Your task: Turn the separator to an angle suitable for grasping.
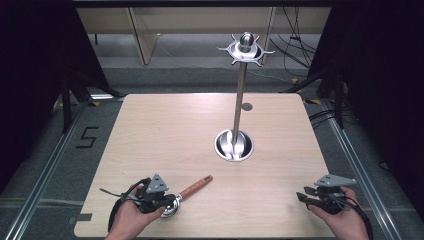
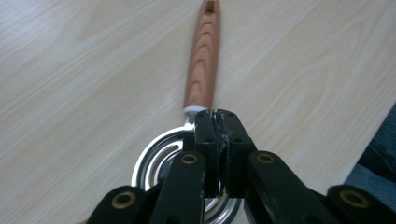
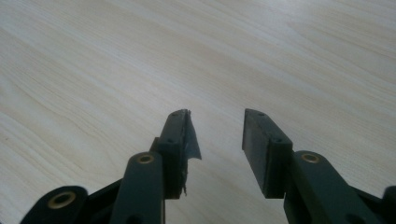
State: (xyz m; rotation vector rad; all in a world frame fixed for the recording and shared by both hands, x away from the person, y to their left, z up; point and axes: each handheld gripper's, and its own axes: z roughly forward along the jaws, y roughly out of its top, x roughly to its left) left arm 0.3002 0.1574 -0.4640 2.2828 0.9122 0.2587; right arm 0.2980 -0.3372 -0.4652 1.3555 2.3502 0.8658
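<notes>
At the near left corner of the table (image 1: 165, 125), the left gripper (image 1: 167, 204) is pinching its jaws tight together on a slotted metal utensil (image 1: 187, 195), gripping it where the shiny round head is meeting the wooden handle (image 2: 201, 60). In the left gripper view the two black pads are sitting nearly flush against each other over the neck, with the polished head lying under them and the reddish-brown handle running away across the pale wood toward the table's middle. The utensil is lying flat on the tabletop, its handle pointing up and to the right in the high view. At the near right corner, well apart from it, the right gripper (image 1: 304, 196) is hovering over bare wood with its jaws standing open and nothing between them. Farther back, right of centre, a metal stand (image 1: 239, 100) is rising upright from a round dish-like base (image 1: 233, 145), carrying a ring of hooks (image 1: 245, 49) at its top.
</notes>
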